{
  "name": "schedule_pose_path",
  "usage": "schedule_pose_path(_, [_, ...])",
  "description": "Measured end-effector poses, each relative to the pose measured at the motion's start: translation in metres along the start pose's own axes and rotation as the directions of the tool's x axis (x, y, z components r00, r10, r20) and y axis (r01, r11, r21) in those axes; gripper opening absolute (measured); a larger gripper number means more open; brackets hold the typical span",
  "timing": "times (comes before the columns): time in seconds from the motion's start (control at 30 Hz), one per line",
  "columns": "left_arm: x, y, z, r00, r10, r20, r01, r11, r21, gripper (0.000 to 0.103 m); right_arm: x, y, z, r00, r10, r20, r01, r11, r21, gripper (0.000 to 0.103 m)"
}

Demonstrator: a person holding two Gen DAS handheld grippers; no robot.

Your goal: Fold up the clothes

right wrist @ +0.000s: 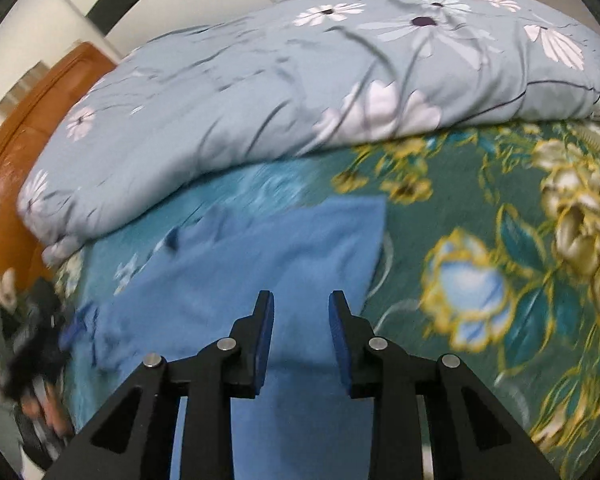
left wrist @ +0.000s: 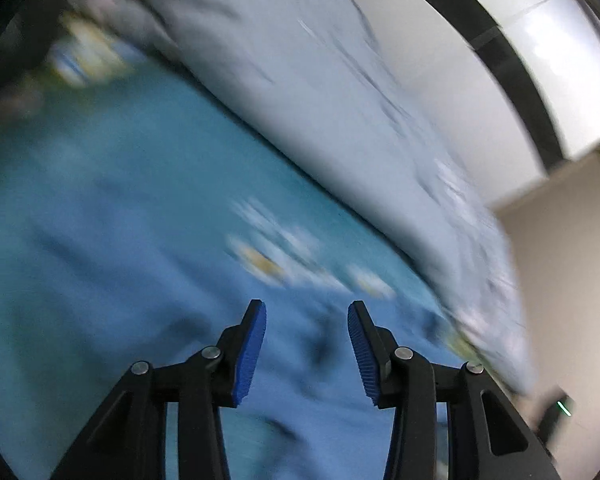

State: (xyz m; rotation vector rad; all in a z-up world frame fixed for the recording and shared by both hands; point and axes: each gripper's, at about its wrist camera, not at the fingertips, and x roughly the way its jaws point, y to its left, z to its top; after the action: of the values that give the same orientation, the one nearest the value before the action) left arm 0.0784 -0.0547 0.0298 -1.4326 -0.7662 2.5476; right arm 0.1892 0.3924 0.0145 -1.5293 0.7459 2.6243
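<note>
A blue garment (right wrist: 260,264) lies spread on the bed, over a green and teal floral bedsheet (right wrist: 480,264). In the right wrist view my right gripper (right wrist: 301,300) is open and empty, held just above the garment's middle. In the left wrist view, which is blurred by motion, the same blue garment (left wrist: 112,320) fills the lower left. My left gripper (left wrist: 307,308) is open and empty above it. The left gripper also shows at the far left of the right wrist view (right wrist: 32,332), blurred, with the hand that holds it.
A rolled light-blue floral quilt (right wrist: 280,80) lies across the far side of the bed, and it also shows in the left wrist view (left wrist: 320,92). An orange-brown wooden headboard (right wrist: 24,140) stands at the left. White walls lie behind.
</note>
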Motion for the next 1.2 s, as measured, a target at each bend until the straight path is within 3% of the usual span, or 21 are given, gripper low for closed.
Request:
schedule_pose_path(0.07, [-0.007,0.02,0.022,0.994,0.108,0.028,-0.108,0.994,-0.015,0.047,-0.002,0.008,-0.009,1.0,0.029,-0.006,-0.029,1.0,-0.001,0.029])
schedule_pose_path(0.17, [0.0,0.043,0.043,0.984,0.177,-0.01,-0.177,0.984,-0.03,0.047,-0.001,0.02,-0.017,0.998,0.063,-0.018,-0.063,0.998,0.003,0.029])
schedule_pose_path(0.3, [0.02,0.042,0.053,0.969,0.236,-0.068,-0.232,0.971,0.063,0.047,0.004,0.031,-0.024,0.995,0.089,-0.044,-0.089,0.996,0.001,0.029])
schedule_pose_path(0.4, [0.038,0.037,0.048,0.939,0.328,-0.102,-0.309,0.936,0.167,0.044,0.006,0.036,-0.029,0.993,0.095,-0.066,-0.096,0.995,-0.001,0.029])
schedule_pose_path(0.43, [0.043,0.038,0.047,0.933,0.344,-0.111,-0.321,0.929,0.183,0.04,0.007,0.036,-0.03,0.993,0.097,-0.073,-0.097,0.995,0.0,0.029])
schedule_pose_path(0.5, [0.049,0.044,0.047,0.92,0.371,-0.124,-0.343,0.918,0.2,0.02,0.007,0.037,-0.031,0.992,0.096,-0.08,-0.097,0.995,-0.003,0.029])
schedule_pose_path(0.53, [0.047,0.047,0.047,0.922,0.366,-0.123,-0.34,0.921,0.192,0.007,0.006,0.037,-0.032,0.992,0.095,-0.083,-0.096,0.995,-0.006,0.029])
schedule_pose_path(0.67, [0.03,0.056,0.047,0.949,0.298,-0.101,-0.283,0.949,0.14,0.005,0.004,0.035,-0.034,0.992,0.093,-0.085,-0.094,0.996,-0.003,0.029])
schedule_pose_path(0.77, [0.007,0.047,0.05,0.988,0.144,-0.052,-0.14,0.988,0.071,0.005,0.004,0.033,-0.036,0.991,0.097,-0.087,-0.097,0.995,0.007,0.029])
schedule_pose_path(0.83, [-0.01,0.036,0.053,1.0,0.003,-0.014,-0.003,1.0,0.022,0.005,0.005,0.033,-0.037,0.991,0.105,-0.088,-0.104,0.994,0.015,0.029])
schedule_pose_path(0.87, [-0.017,0.028,0.052,0.997,-0.073,-0.001,0.073,0.997,0.008,0.005,0.005,0.032,-0.038,0.99,0.11,-0.088,-0.109,0.994,0.019,0.029])
schedule_pose_path(0.93, [-0.029,0.008,0.047,0.975,-0.22,0.015,0.22,0.976,0.007,0.005,0.005,0.032,-0.04,0.989,0.12,-0.087,-0.118,0.993,0.026,0.029])
schedule_pose_path(1.03, [-0.03,-0.039,0.024,0.949,-0.312,-0.046,0.315,0.944,0.102,0.005,0.006,0.03,-0.043,0.987,0.134,-0.087,-0.131,0.991,0.041,0.029])
schedule_pose_path(1.1, [-0.018,-0.064,0.003,0.943,-0.312,-0.116,0.327,0.932,0.154,0.005,0.007,0.028,-0.045,0.986,0.141,-0.09,-0.136,0.989,0.056,0.029])
schedule_pose_path(1.2, [0.019,-0.089,-0.04,0.935,-0.251,-0.25,0.302,0.934,0.192,0.005,0.007,0.025,-0.05,0.984,0.152,-0.095,-0.145,0.987,0.074,0.029])
